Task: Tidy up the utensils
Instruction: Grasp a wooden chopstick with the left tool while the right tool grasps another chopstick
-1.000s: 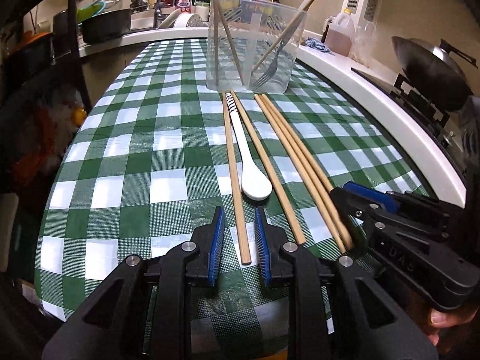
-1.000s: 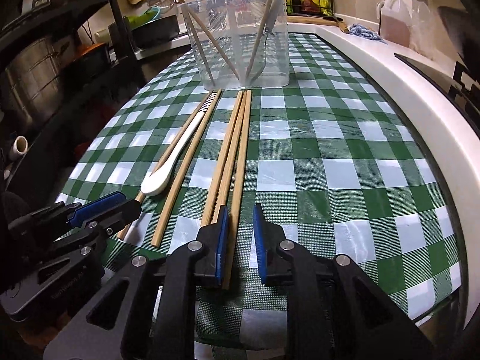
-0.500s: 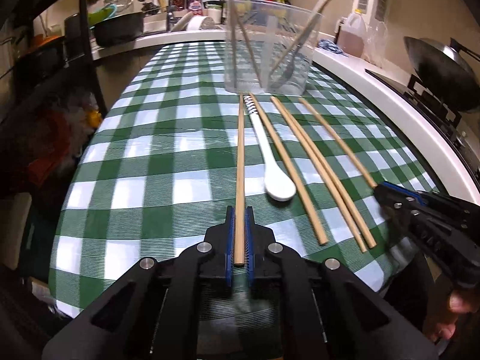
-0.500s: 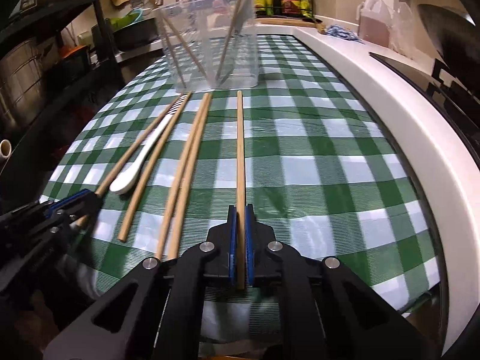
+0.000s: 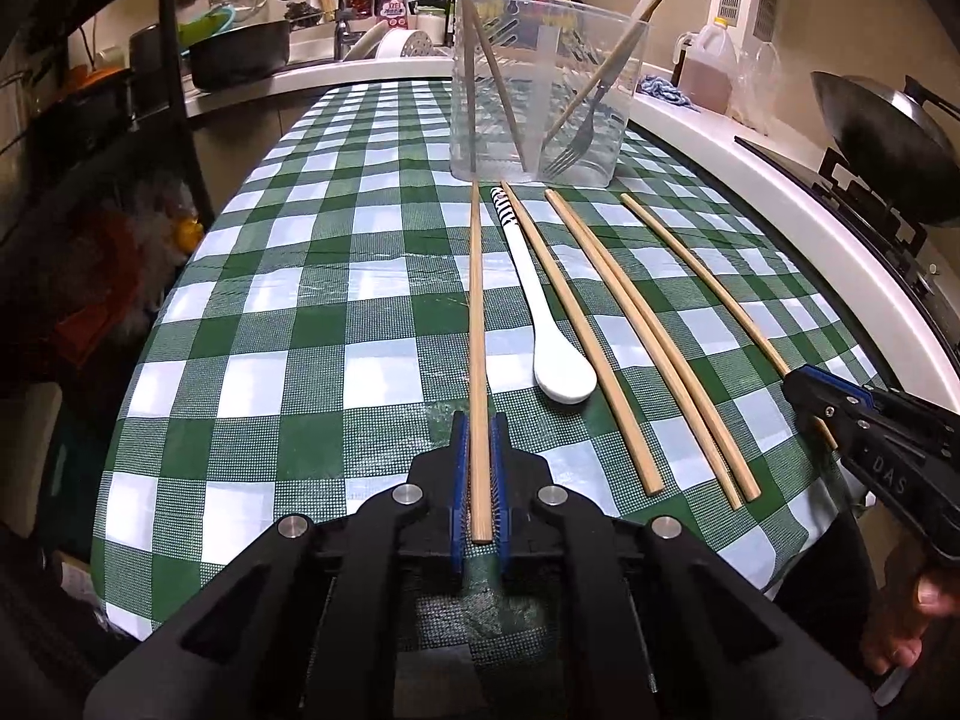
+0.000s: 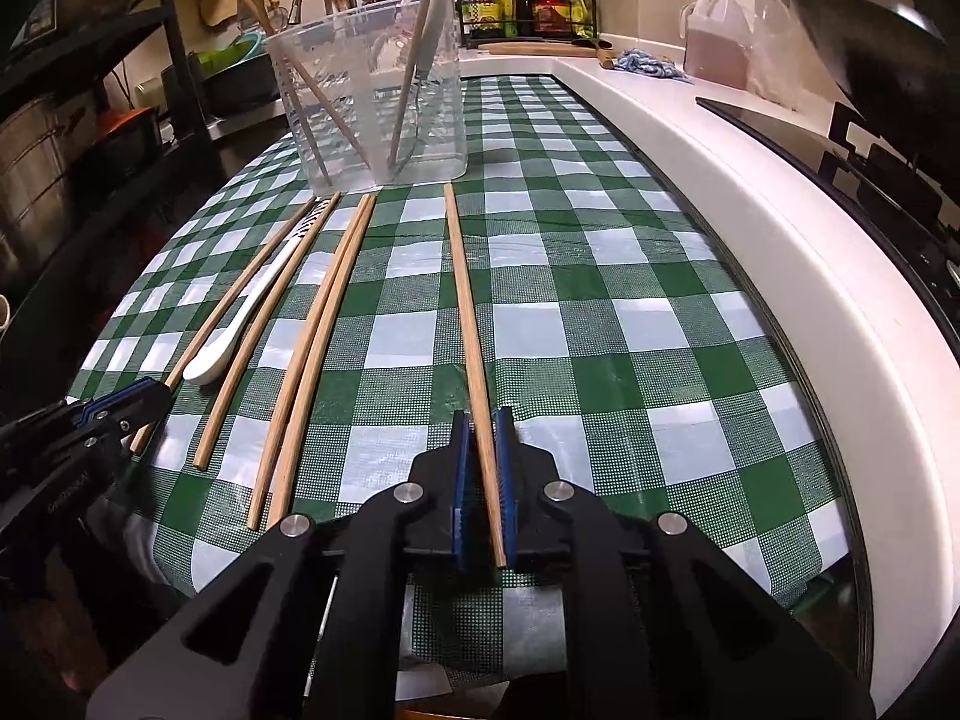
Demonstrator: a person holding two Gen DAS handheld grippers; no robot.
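My left gripper [image 5: 478,420] is shut on the near end of a wooden chopstick [image 5: 475,300] that lies on the green checked tablecloth [image 5: 300,360] and points at the clear plastic container [image 5: 540,78]. My right gripper [image 6: 482,417] holds another chopstick [image 6: 462,288] slantwise between its pads, the jaws opening a little. Between the two held sticks lie a white spoon [image 5: 561,372] and three loose chopsticks [image 5: 654,348]. The container holds a fork [image 5: 576,144] and several sticks. Each gripper shows in the other view: right gripper [image 5: 804,384], left gripper [image 6: 150,390].
A white counter edge [image 5: 780,180] curves along the right of the cloth, with a wok [image 5: 882,138] on the stove and an oil jug [image 5: 711,69] beyond. A black pot [image 5: 240,57] and sink tap stand at the back left. A hand [image 5: 924,618] holds the right gripper.
Both grippers went from open to shut, each on a chopstick. The right one drew its stick to the right, away from the pair it lay beside.
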